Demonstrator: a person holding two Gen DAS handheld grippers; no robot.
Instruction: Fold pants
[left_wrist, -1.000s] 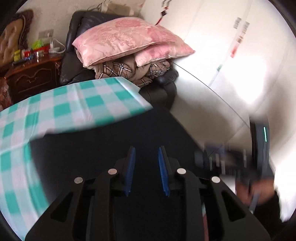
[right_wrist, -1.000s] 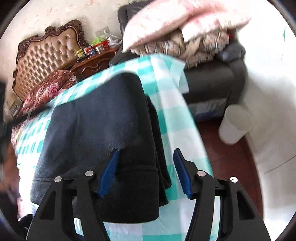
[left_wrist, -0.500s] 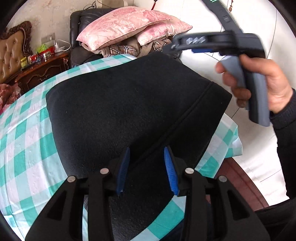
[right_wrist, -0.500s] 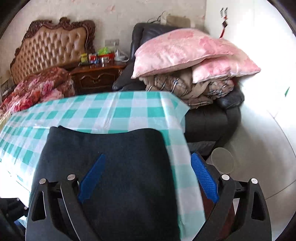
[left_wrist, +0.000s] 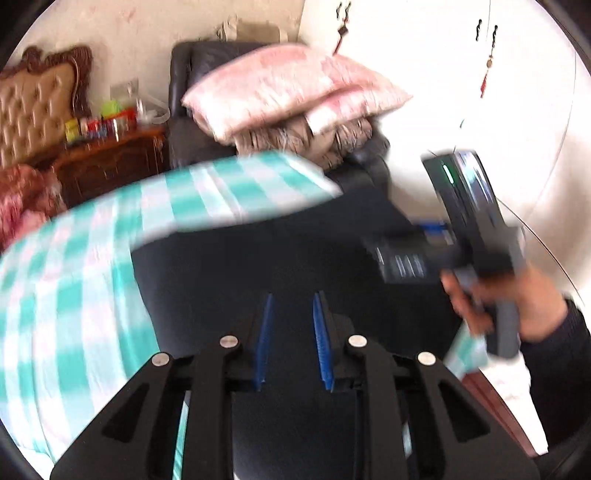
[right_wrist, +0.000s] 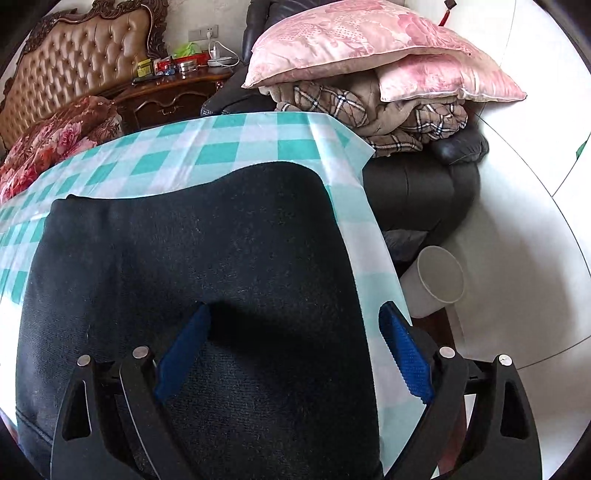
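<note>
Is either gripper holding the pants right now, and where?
Neither: the right gripper is wide open over the pants; the left gripper is narrowly open, nothing visibly between.

No words, brands or numbers can be read in either view. Packages on the nightstand (right_wrist: 173, 86) at 11 o'clock are too small to read.

Right gripper (right_wrist: 293, 345) wide, left gripper (left_wrist: 291, 341) narrower.

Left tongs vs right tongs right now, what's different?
Opening: the left tongs have their blue pads close together with a narrow gap; the right tongs are spread wide. Image: the left wrist view is motion-blurred; the right wrist view is sharp. Position: the left tongs sit over the middle of the black pants; the right tongs straddle the pants' edge, one pad over the checked tablecloth. Shared: neither visibly grips fabric.
</note>
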